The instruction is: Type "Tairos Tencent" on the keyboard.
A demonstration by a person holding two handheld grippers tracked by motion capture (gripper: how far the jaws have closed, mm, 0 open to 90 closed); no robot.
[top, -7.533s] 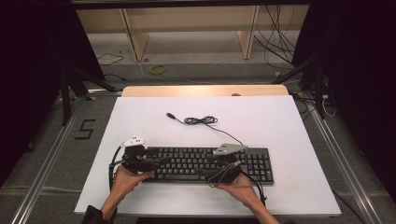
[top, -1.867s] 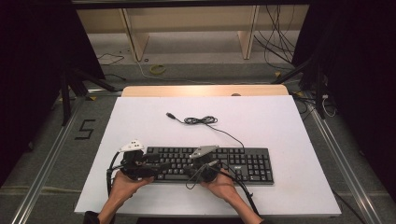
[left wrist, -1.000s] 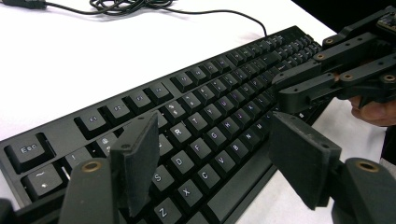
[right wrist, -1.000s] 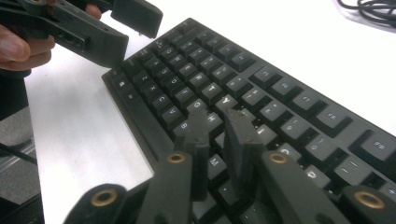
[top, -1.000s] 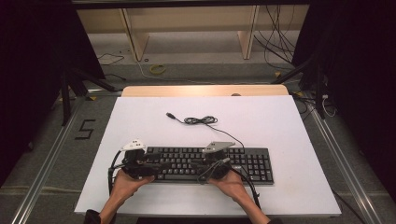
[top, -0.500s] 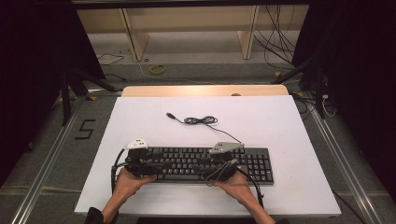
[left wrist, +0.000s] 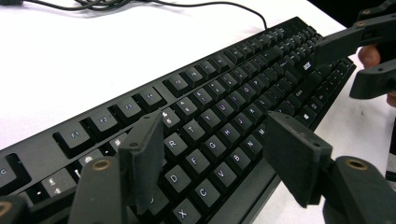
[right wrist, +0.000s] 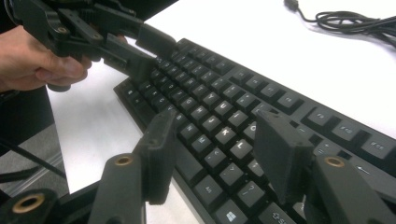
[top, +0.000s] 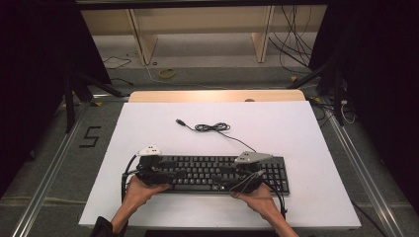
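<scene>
Right gripper [top: 236, 178] has just spread its jaws and slid right along keyboard [top: 217, 173] since a second ago, from middle keys toward number-pad end; likely key pressing, next spot being lined up. Jaws now wide, nothing between them, hovering over lower letter rows (contact unclear). Left gripper [top: 170, 171] jaws easing inward slightly, still wide, empty, above keyboard's left end. Keyboard lies flat near table's [top: 296, 128] front edge, cable [top: 210, 127] coiled behind.
</scene>
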